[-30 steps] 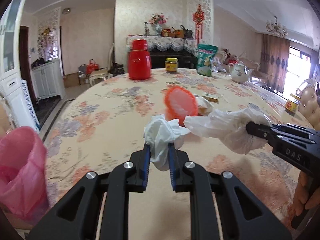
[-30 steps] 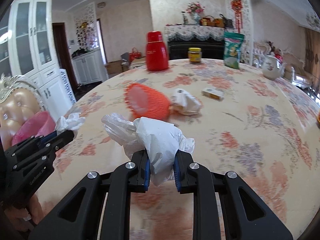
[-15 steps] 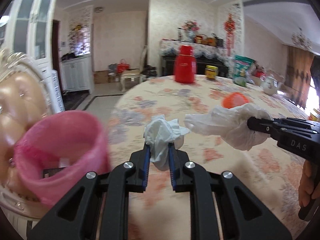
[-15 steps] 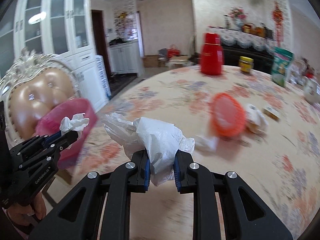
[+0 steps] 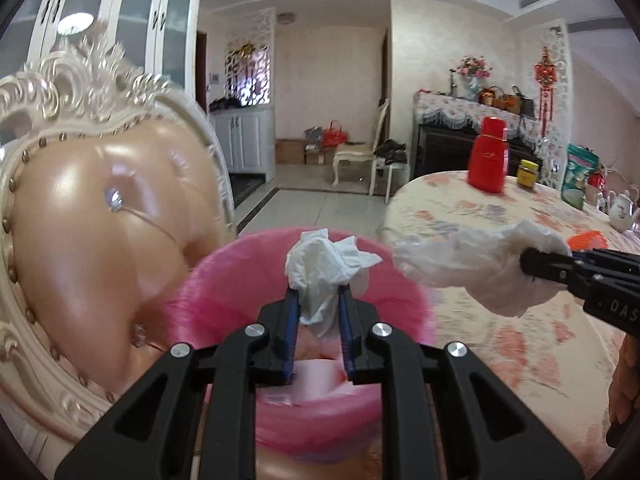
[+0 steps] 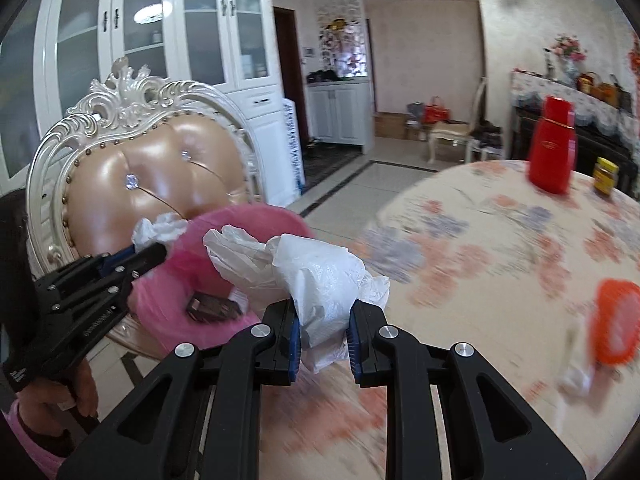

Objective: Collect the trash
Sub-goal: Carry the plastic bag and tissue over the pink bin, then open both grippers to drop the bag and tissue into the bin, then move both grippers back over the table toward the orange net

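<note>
My left gripper [image 5: 318, 300] is shut on a crumpled white tissue [image 5: 324, 264] and hangs over the open mouth of a pink-lined trash bin [image 5: 208, 296] that stands on a chair seat. My right gripper [image 6: 323, 316] is shut on a crumpled white plastic bag [image 6: 320, 276], just right of the bin [image 6: 256, 220], near the table's left edge. In the right wrist view the left gripper [image 6: 154, 248] holds the tissue [image 6: 158, 228] at the bin's rim. Some dark trash [image 6: 212, 306] lies inside the bin. An orange net-covered item [image 6: 616, 320] stays on the table.
An ornate cream chair [image 5: 100, 208] with a tan padded back rises close behind the bin. The round floral table [image 6: 500, 248] carries a red thermos [image 6: 552, 148], a yellow jar [image 6: 606, 172] and a teapot [image 5: 622, 210]. White cabinets [image 6: 160, 40] line the left wall.
Both grippers have swung left from over the table to the pink bin, each keeping its load. The bin has come from the far left to directly under the left gripper.
</note>
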